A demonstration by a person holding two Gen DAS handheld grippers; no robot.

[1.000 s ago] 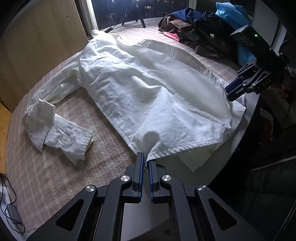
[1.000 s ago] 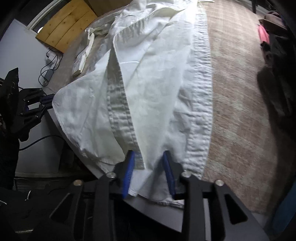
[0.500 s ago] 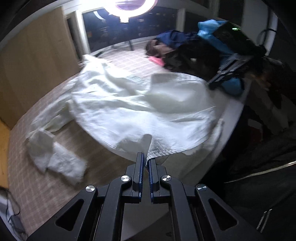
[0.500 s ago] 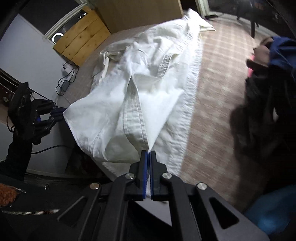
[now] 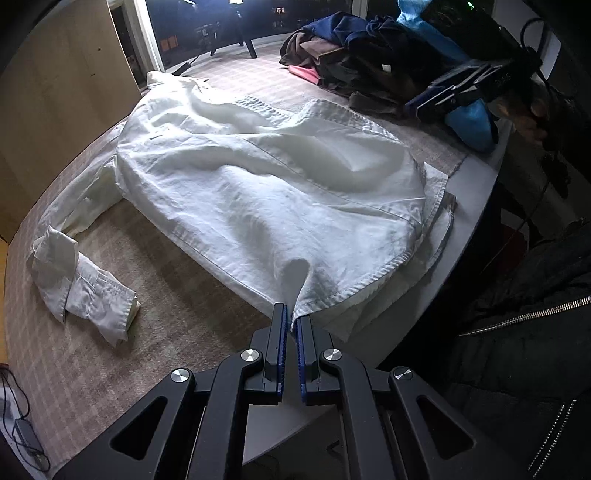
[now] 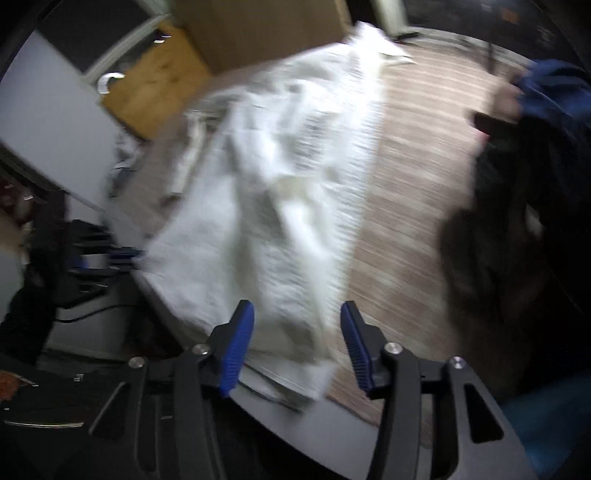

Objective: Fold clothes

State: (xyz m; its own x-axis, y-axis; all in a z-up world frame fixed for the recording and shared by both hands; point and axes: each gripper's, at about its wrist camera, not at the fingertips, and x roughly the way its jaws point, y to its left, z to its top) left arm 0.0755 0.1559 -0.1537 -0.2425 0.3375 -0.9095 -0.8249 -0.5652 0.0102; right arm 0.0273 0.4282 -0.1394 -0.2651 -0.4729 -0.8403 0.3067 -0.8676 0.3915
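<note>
Left gripper (image 5: 291, 323): jaws nearly together, pinching the hem of the shirt (image 5: 258, 192); a tent of cloth rose from the pads.

Right gripper (image 6: 297, 325): jaws opening, standing wide; blue pads (image 6: 236, 350) clear of the cloth, the shirt (image 6: 280, 206) lying below and beyond the gap, not gripped. In the left view the same gripper (image 5: 436, 99) hung far to the upper right, above the shirt's far hem and in front of a blue item (image 5: 472, 118).

Shirt: white, spread on the checked cloth (image 5: 166, 302) that covered the table (image 5: 476, 206), its hem reaching the table edge nearest the tools.

Left view only, sharp: a sleeve (image 5: 81, 280) doubled back with its cuff folded, left of the gripper; a pile of dark clothes (image 5: 362, 55) with a pink piece, far beyond the shirt; a dark window (image 5: 236, 26) behind; a cable and adapter (image 5: 22, 432) at lower left; a black zipped jacket (image 5: 524, 332) on the person, at right.

Right view only, motion-blurred: a wooden panel (image 6: 155, 74) far up left; the left gripper (image 6: 114, 254) at the shirt's left corner; dark clothes (image 6: 524, 206) filling the right side, details not readable.
</note>
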